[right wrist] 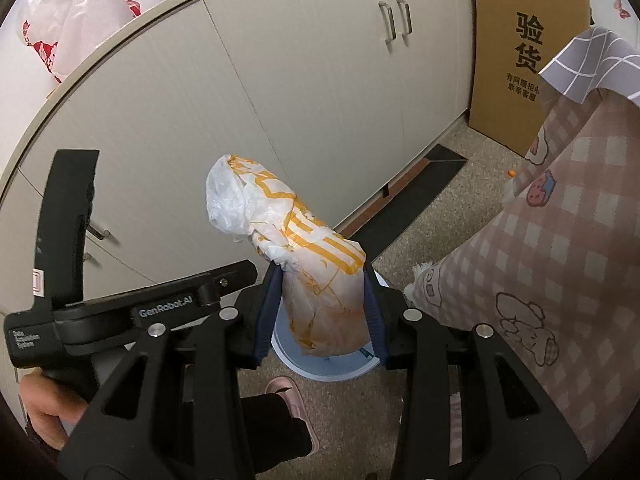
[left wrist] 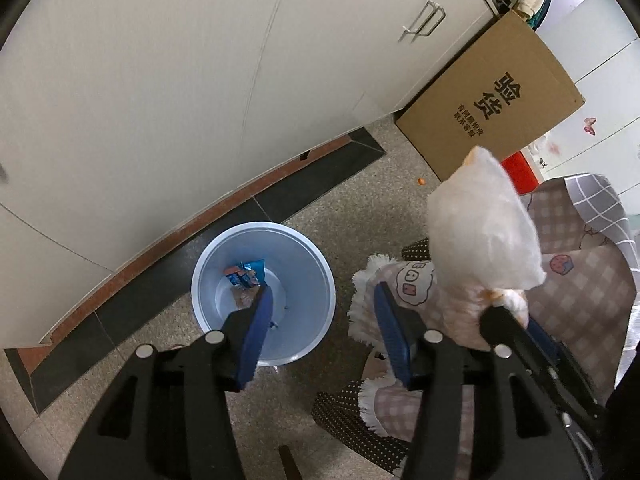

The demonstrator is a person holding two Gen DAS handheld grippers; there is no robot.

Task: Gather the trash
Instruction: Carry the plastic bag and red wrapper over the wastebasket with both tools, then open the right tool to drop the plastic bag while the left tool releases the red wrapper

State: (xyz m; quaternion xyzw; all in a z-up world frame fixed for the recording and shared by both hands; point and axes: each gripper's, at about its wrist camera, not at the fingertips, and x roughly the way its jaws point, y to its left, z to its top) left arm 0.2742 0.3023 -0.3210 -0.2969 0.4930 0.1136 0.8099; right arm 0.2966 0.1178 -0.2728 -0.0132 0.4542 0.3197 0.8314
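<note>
A pale blue trash bin (left wrist: 308,264) stands on the speckled floor by the cabinet, with a blue snack wrapper (left wrist: 246,274) at its bottom. My left gripper (left wrist: 324,296) is open and empty, above the bin's right side. My right gripper (right wrist: 322,276) is shut on a white plastic bag with orange print (right wrist: 304,240), held upright above the bin (right wrist: 340,368). In the left wrist view the bag (left wrist: 484,236) and the right gripper's fingers (left wrist: 500,320) are at the right, beside the bin.
Cream cabinets (left wrist: 160,100) run along the back above a dark skirting. A cardboard box (left wrist: 492,100) leans against them. A checked cloth (right wrist: 560,260) hangs at the right. A foot in a pink slipper (right wrist: 292,400) is near the bin.
</note>
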